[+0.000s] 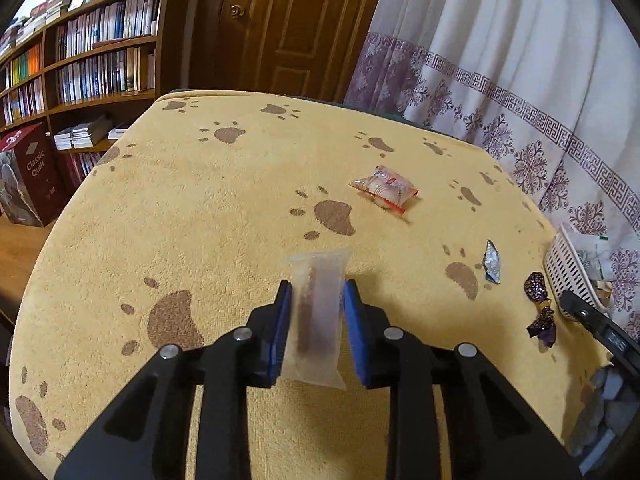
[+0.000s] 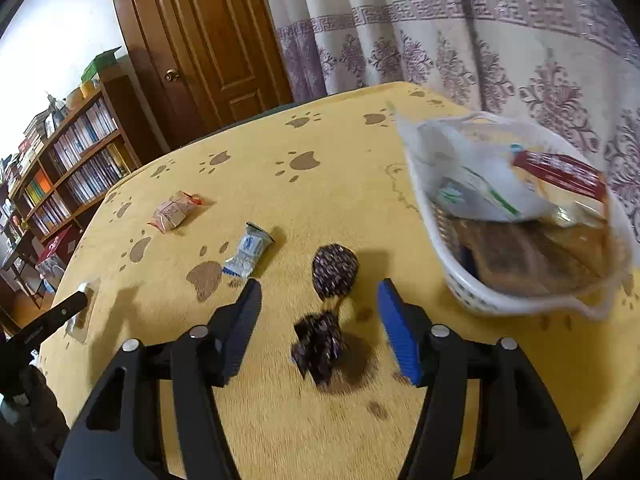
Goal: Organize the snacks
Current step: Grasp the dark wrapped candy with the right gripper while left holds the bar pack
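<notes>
The left gripper (image 1: 316, 322) has its blue pads pressed against both long sides of a frosted clear packet (image 1: 316, 316) with a thin brown stick inside; the packet lies lengthwise between the jaws, on the near middle of the yellow cloth (image 1: 224, 208). The right gripper (image 2: 320, 320) has its jaws standing apart, one on each side of a dark purple foil-wrapped sweet (image 2: 332, 276) without touching it; the sweet has a round speckled body and a twisted tail pointing toward the camera, and it lies on the cloth just left of the basket. A little farther and to the left lies a small silver-blue sachet (image 2: 250, 252), crumpled and tilted. Farther still, toward the middle of the table, sits a puffy pinkish packet with red ends (image 1: 385, 193). At the right edge stands a white slotted plastic basket (image 2: 460, 284), somewhat blurred; it holds a large white bag with green print (image 2: 476, 184), a dark red packet (image 2: 560, 174) and brown snacks in clear wrap (image 2: 528, 252). The cloth is a plush towel printed with brown paw marks, covering the whole table. Beyond it hang a pale curtain with purple ornament bands (image 1: 520, 80) on the right, a brown wooden door (image 1: 288, 28) in the middle, and a bookcase full of books (image 1: 88, 52) on the left, with a dark red box (image 1: 32, 172) on the floor near it.
</notes>
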Motion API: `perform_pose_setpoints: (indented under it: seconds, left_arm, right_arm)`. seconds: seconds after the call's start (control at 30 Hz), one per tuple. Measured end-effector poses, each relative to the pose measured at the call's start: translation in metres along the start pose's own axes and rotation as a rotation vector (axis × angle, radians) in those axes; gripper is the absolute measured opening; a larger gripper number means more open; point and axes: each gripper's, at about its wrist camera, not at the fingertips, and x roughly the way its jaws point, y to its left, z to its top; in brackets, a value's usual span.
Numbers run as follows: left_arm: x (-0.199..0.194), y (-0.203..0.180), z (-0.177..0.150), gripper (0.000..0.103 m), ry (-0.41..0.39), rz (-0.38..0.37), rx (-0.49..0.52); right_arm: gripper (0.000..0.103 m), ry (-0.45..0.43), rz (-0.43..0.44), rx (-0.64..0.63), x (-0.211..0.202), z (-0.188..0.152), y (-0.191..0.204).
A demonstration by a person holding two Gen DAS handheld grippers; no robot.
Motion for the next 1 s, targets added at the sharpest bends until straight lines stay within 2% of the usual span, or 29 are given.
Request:
perform_pose_setpoints:
  seconds: [0.17,0.3,1.0]
  left_arm:
    - [-0.003,0.001,0.002,0.027,-0.010,-0.016,-0.011]
    - [-0.004,-0.001,0.000,0.027,-0.011,-0.037,-0.003]
    - [-0.010,-0.010,-0.003,0.027,-0.028,-0.073,0.008]
  right_arm:
    - [0.037,0.044,-0.043,-0.019,0.028,0.009,0.002]
    - [0.028,0.051,-0.078,-0.033,0.041,0.009,0.003]
    - [0.027,0.037,-0.125,-0.084,0.047,0.008,0.007]
